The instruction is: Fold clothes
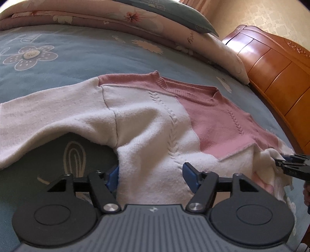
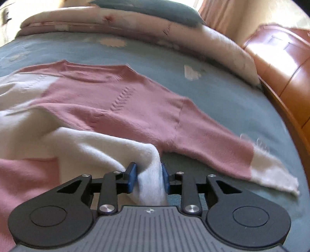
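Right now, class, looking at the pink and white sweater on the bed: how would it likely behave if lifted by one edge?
The sweater would probably droop: it already lies in soft folds on the bed. Its fuzzy knit likely grips rather than slips, as white fabric bunches between the right claw. It probably won't roll or tip, lying flat.

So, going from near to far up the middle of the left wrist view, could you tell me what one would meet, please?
Left gripper → sweater → blue bedspread → pink quilt → pillow.
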### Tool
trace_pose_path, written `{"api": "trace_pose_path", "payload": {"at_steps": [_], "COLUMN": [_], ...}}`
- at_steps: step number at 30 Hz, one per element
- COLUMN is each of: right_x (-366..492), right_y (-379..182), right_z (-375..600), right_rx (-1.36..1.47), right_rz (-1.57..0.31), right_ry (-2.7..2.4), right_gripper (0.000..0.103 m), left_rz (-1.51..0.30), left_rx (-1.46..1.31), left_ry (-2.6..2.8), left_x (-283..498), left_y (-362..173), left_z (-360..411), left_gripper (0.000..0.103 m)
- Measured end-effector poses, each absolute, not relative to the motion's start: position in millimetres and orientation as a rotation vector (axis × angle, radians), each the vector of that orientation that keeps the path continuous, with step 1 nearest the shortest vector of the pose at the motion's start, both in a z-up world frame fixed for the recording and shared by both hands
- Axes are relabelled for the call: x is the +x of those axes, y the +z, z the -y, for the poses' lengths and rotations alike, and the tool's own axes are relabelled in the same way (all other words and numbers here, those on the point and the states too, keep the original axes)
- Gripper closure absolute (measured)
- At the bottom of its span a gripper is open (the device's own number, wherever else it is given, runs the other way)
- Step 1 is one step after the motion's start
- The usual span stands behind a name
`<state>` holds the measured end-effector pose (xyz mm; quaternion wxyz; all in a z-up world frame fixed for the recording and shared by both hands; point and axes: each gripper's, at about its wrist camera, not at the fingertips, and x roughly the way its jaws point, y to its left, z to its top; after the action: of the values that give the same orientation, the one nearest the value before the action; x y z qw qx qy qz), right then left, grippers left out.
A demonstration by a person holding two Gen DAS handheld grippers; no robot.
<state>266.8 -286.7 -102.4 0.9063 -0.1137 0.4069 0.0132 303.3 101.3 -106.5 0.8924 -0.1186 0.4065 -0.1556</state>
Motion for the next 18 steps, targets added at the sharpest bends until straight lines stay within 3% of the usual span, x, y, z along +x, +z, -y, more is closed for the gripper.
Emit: {"api": "trace_pose_path", "payload": {"at_steps": [1,4,12,18], "right_x": [270.1,265.8,200.3,138.4], "right_y": [-106.3,-102.4,-63.5,-61.4], "right_z": [288.2,294.3,311.8,348.8], "right_rx": [-0.223,-0.197,-0.062,0.258], "right_rz": [-0.850,-0.843,-0.774,-0.729], "right_ry": [0.025,-0.016,-0.062,-0.031], "right_gripper": [0.067,0.049,0.043,0.039], "left_rz": [-0.842,-0.834,-0.771,-0.690], "left_rx": [-0.240,-0.211,-0.075,0.103], "left_ry": [-0.322,-0.317,-0.296,-0.266], "left_x": [303.1,301.5,288.4,247.8], "left_y": [-106.6,-105.8,-102.6,-92.9], "left_z": [-100.4,-96.5,-74.3,-46.7], "left_gripper": [0.034,0.034,0.029,0.029]}}
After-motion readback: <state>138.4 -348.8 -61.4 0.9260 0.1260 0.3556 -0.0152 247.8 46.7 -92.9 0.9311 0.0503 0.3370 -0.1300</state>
